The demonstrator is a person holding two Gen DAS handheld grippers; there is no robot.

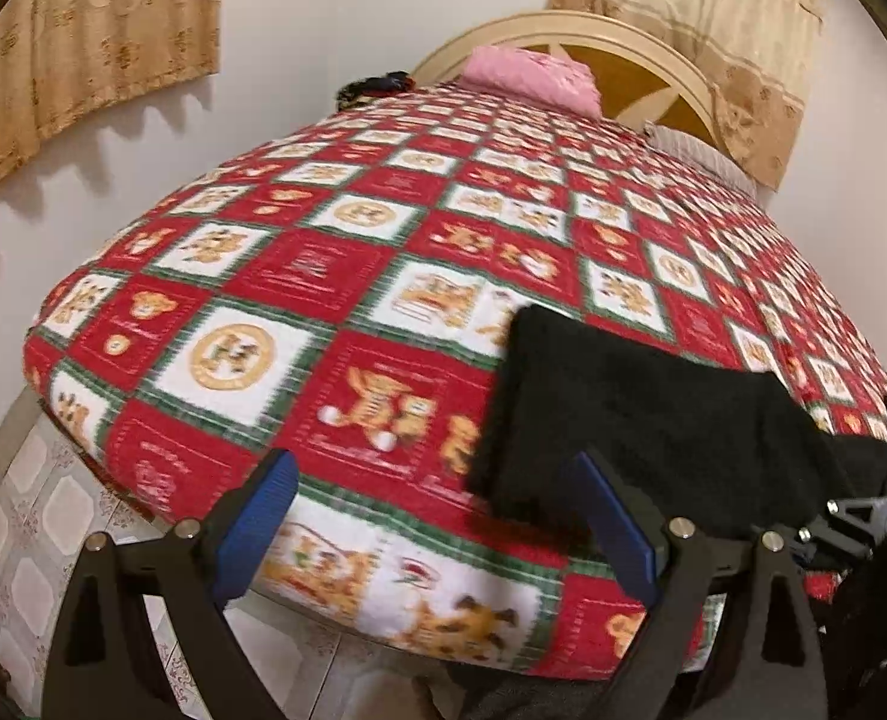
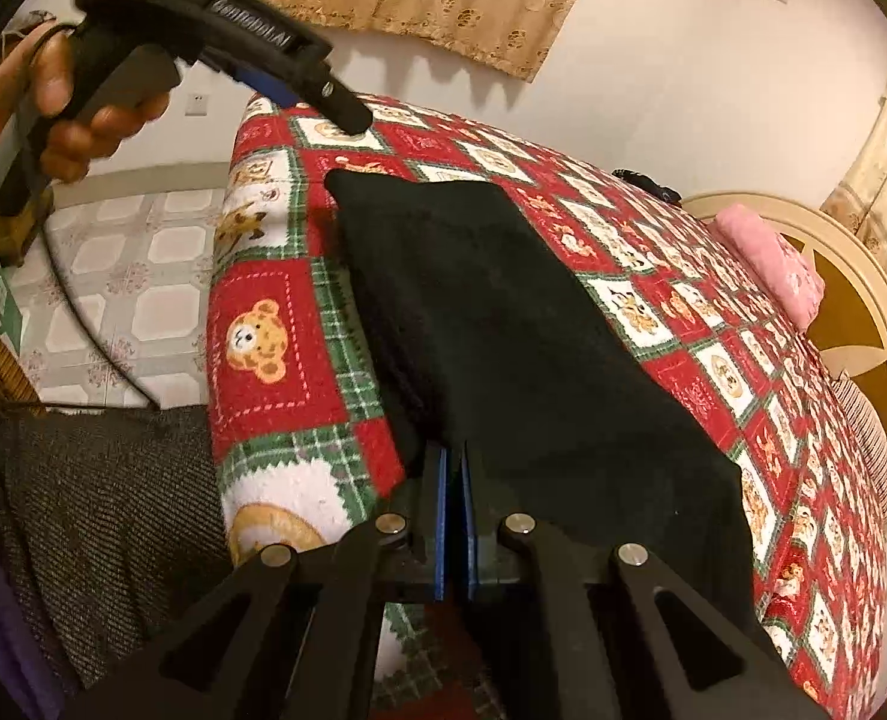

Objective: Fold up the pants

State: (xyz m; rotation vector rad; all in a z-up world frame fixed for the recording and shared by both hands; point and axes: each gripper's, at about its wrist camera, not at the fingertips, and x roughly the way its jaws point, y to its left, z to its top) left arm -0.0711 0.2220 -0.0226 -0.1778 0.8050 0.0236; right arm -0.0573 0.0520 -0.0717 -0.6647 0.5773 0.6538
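Across the near corner of the bed (image 1: 335, 276) lie the black pants (image 2: 503, 324), already doubled into a long dark slab running from the mattress edge inward, one end hanging close to the rim nearest the person. That placement looks deliberate: the cloth sits within reach of both tools, on a flat firm surface where a fold can be laid and pressed.

Covering the mattress is a red, white and green checked quilt (image 2: 275, 354) printed with bears and tigers, smooth enough that the dark fabric stands out sharply. Beyond it rise a cream headboard (image 2: 851, 312) with a pink pillow (image 1: 533, 75) against it, pale walls, and gold patterned curtains (image 1: 113, 42). Patterned floor tiles (image 2: 113, 294) show beside the bed.

At the near edge of the pants, the right gripper (image 2: 454, 480) has its blue pads pressed together on the hem, a thin pinch of black cloth caught between them; I judge this is the hold for lifting that end over for the next fold. The left gripper (image 1: 437, 516) hangs above the corner of the bed with its jaws spread wide and nothing between them, just beside the far end of the pants, probably waiting to take the other corner. A hand (image 2: 53, 102) grasps its handle in the right wrist view.
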